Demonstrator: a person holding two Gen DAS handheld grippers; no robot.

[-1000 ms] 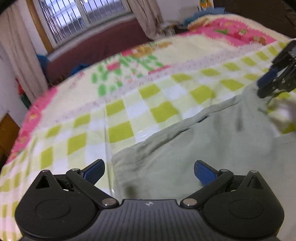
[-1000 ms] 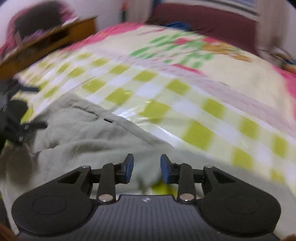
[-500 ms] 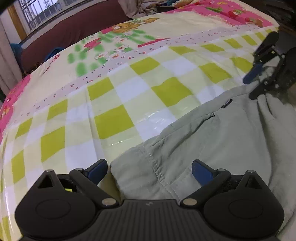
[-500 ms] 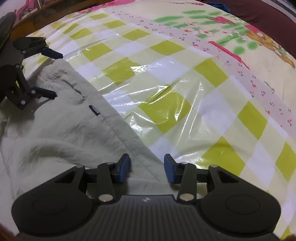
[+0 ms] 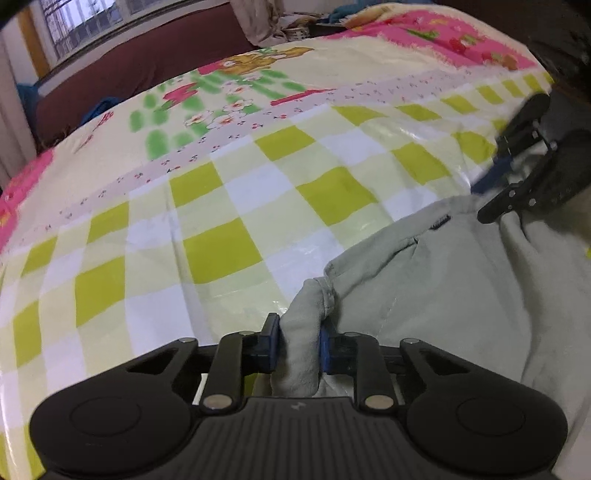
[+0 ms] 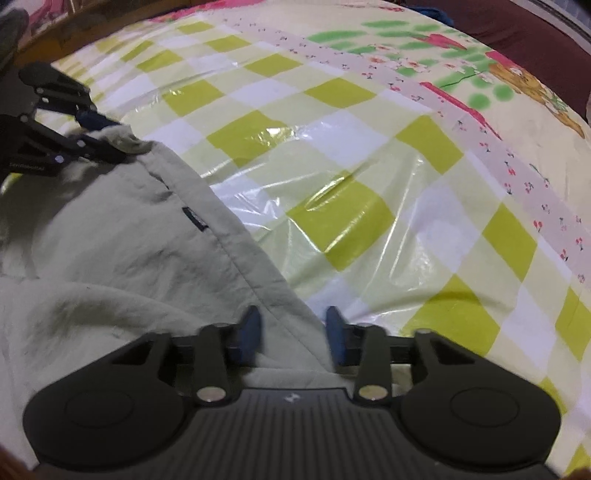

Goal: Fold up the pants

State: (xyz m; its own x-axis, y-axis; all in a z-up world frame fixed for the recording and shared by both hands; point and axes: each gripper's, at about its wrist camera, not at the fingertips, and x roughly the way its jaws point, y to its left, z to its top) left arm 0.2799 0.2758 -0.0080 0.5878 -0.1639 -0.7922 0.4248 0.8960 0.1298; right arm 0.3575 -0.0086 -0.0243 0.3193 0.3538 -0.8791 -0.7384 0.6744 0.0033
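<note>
Pale grey-green pants [image 5: 461, 280] lie on a bed, waistband edge toward the far side. My left gripper [image 5: 297, 345] is shut on a bunched corner of the waistband. In the right wrist view the pants [image 6: 122, 258] fill the lower left, and my right gripper [image 6: 293, 338] straddles their edge with cloth between the partly closed blue pads, which stand a little apart. The right gripper also shows in the left wrist view [image 5: 495, 195] at the far right, and the left gripper shows in the right wrist view [image 6: 92, 133] at the upper left, holding the corner.
The bed has a green, white and yellow checked cover under glossy plastic [image 6: 351, 192], with a cartoon print and pink border further off [image 5: 240, 85]. A dark red bench and window [image 5: 129, 55] lie beyond the bed. A wooden edge [image 6: 44, 33] runs at the left.
My left gripper has closed from wide open onto the waistband corner, bunching the cloth. My right gripper has stayed over the pants edge with its pads slightly apart.
</note>
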